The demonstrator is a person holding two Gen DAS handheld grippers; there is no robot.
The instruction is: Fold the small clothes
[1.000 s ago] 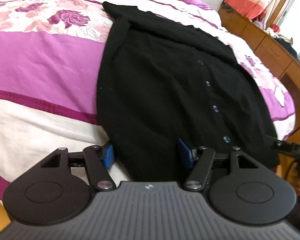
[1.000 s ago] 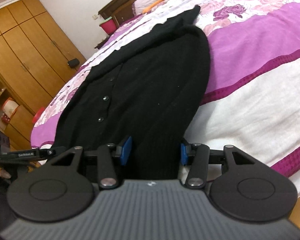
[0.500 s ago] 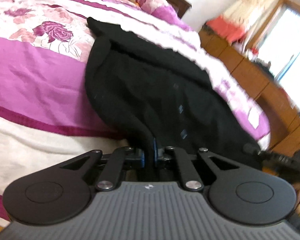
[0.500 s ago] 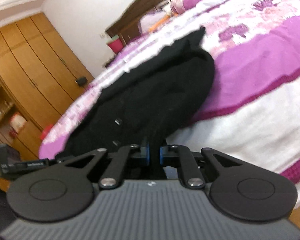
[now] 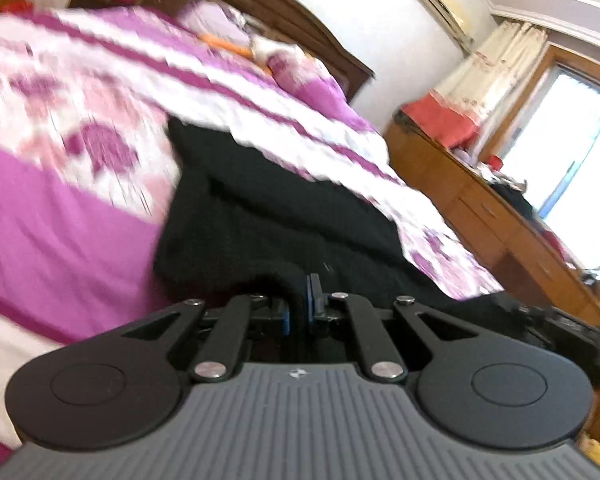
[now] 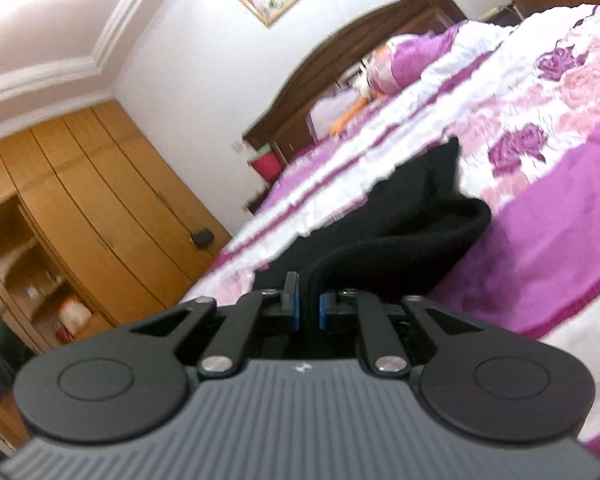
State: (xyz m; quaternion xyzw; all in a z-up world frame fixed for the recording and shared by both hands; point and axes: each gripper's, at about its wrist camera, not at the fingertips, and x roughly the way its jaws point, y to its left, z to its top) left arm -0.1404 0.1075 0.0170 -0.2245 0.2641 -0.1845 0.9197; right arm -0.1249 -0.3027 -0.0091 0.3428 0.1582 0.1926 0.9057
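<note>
Left gripper [image 5: 298, 307]: jaws pinched on black cardigan [image 5: 268, 216] hem, lifted off bed [image 5: 60, 208]. Right gripper [image 6: 308, 304]: same, jaws clamped on hem. Risk: thin bite slips w/ uneven pull, fold goes crooked.

A home bedroom: bed [image 5: 80, 208], wardrobe [image 6: 100, 208], headboard [image 6: 380, 52].

No text, label, brand name or number is legible in either view; the small mark on each gripper body is too tiny to read.
</note>
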